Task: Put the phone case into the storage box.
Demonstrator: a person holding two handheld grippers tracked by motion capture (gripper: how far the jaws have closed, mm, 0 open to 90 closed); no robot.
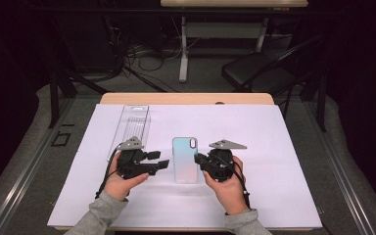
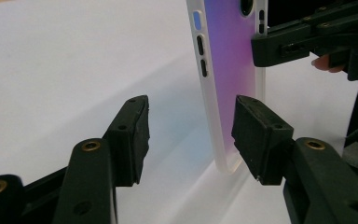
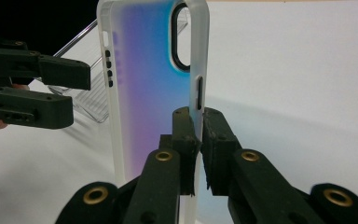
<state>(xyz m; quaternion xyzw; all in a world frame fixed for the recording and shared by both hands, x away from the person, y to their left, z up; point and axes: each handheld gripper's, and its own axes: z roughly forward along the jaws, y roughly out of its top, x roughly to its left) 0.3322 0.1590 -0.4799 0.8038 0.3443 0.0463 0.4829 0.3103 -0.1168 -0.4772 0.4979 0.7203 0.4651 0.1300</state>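
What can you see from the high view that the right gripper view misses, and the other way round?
High view alone: the person's hands, the chair and the table's far edge. Right gripper view alone: the right hand-held gripper pinching the phone case's side rim. Both: the case, the clear plastic box, the left hand-held gripper.

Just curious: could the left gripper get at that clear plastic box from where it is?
Probably yes. The left gripper is open and holds nothing, and the clear plastic box lies just beyond it on the white sheet with nothing between.
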